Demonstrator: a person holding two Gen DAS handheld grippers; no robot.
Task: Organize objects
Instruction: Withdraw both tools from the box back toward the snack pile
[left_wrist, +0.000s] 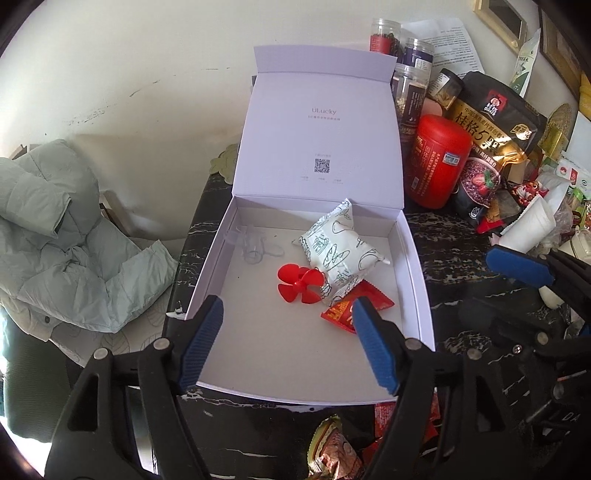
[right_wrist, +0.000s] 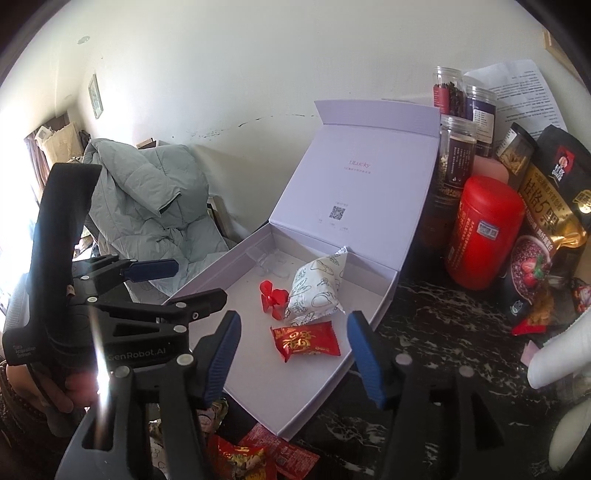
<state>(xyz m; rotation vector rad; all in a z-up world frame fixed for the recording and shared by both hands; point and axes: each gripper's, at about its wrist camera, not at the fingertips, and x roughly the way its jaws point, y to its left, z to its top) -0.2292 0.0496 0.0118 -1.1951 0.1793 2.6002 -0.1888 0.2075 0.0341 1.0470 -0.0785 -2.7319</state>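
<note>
I'm hovering both tongs over the near edge of the white box (left_wrist: 413, 266) sitting on the dark marble surface (left_wrist: 443, 236), lid standing up. My left tongs (left_wrist: 288, 343) are gaping wide with nothing in them, and my right tongs (right_wrist: 293, 354) are spread wide too, also empty. The red candy packet (right_wrist: 306, 340) is lying flat in the box, right between and just beyond the right tips, beside a red propeller (right_wrist: 273, 297) and a white printed pouch (right_wrist: 319, 291).

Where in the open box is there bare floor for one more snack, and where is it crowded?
Free: the near half of the box floor, in front of the red propeller and red packet, plus the left side. Crowded: the middle-right, where the white packet overlaps both, and the far-left corner with clear plastic bits.
</note>
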